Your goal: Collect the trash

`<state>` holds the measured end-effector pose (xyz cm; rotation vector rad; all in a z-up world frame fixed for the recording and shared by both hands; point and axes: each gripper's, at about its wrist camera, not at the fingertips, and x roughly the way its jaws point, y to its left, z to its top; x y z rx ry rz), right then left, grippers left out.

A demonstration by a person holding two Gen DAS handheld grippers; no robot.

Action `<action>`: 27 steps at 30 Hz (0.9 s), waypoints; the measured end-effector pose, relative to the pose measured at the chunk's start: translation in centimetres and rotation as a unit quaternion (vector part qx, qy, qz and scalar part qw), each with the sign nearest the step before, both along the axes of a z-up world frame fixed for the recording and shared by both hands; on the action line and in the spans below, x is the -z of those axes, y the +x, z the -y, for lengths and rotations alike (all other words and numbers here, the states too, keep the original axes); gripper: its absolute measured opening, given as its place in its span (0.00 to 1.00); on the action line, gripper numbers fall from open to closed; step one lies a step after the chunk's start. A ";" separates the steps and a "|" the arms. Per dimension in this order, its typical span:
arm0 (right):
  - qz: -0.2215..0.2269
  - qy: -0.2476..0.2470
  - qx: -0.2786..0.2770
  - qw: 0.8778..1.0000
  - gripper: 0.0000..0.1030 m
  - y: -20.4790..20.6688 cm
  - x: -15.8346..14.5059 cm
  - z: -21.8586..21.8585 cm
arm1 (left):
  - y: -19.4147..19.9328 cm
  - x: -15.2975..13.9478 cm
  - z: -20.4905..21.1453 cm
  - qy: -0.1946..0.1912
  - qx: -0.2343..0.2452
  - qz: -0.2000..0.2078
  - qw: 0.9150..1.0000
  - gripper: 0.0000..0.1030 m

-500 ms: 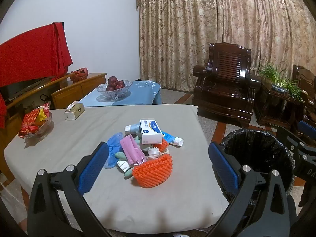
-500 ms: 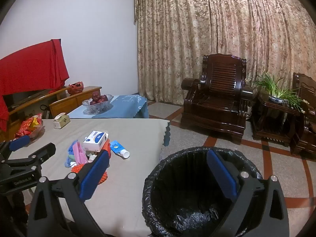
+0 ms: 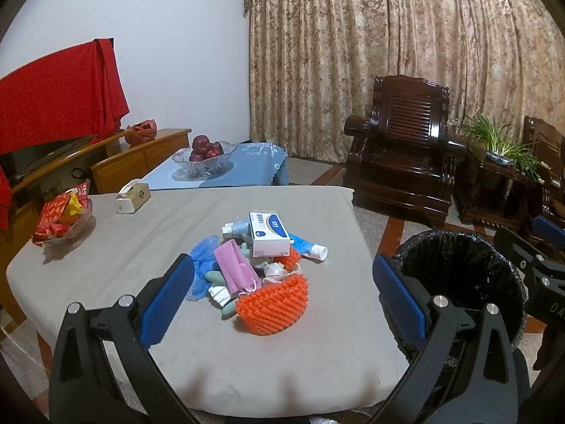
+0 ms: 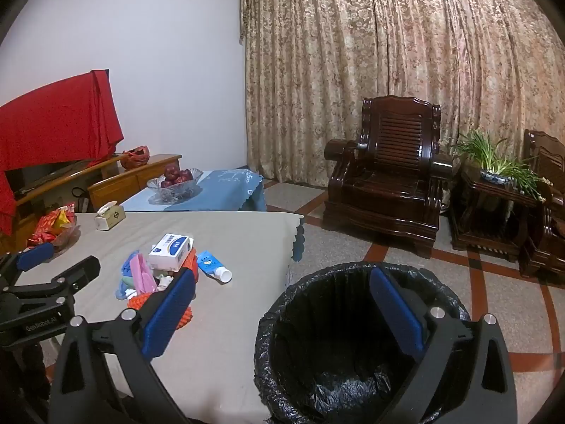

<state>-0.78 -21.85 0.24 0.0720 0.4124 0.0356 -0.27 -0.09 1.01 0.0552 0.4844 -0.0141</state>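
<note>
Both the left gripper (image 3: pixel 282 298) and right gripper (image 4: pixel 282 312) are spread wide, holding nothing. The trash pile (image 3: pixel 261 261) lies on the table (image 3: pixel 141 233), beside the bin (image 4: pixel 353 335).

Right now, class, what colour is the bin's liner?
Black; the bin liner shows best in the right wrist view.

The trash pile (image 3: pixel 263 265) is occupying the middle of the grey table (image 3: pixel 141 233), with bare cloth lying open on every side of it. A tissue box (image 3: pixel 132 198) and a snack dish (image 3: pixel 63 219) are standing well apart from it along the far left edge. The black-lined bin (image 4: pixel 353 335) is sitting just beside the table's right edge, its mouth standing open and unobstructed. The floor beyond the bin is lying open up to the armchair (image 4: pixel 388 176).
</note>
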 end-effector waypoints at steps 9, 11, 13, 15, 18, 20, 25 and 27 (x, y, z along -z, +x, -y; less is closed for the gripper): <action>-0.001 0.000 0.000 1.000 0.94 0.1 0.0 0.0 | 0.1 0.1 0.0 0.000 0.000 -0.001 1.000 0.95; -0.001 0.000 0.000 1.000 0.94 0.1 0.0 0.0 | 0.0 -0.1 0.0 -0.001 0.000 -0.001 1.000 0.95; -0.001 0.000 -0.001 1.000 0.94 0.1 0.0 0.0 | -0.1 -0.2 -0.1 -0.001 0.000 0.000 1.000 0.95; -0.002 0.000 -0.001 1.000 0.94 0.1 -0.1 0.0 | -0.3 -0.4 -0.1 -0.001 0.000 -0.001 1.000 0.95; -0.002 0.000 -0.003 1.000 0.94 0.1 -0.2 -0.1 | -0.1 -0.2 -0.1 -0.001 0.000 -0.001 1.000 0.95; -0.003 -0.001 -0.005 1.000 0.94 0.4 -0.2 -0.3 | -0.2 -0.2 0.0 -0.002 -0.001 -0.002 1.000 0.95; 0.000 -0.004 -0.015 1.000 0.94 1.4 0.3 -1.0 | 0.5 1.0 -0.9 -0.003 -0.010 -0.003 1.000 0.95; 0.001 -0.006 -0.021 1.000 0.94 2.0 0.2 -1.6 | 1.0 1.2 -1.7 -0.002 -0.022 -0.002 1.000 0.95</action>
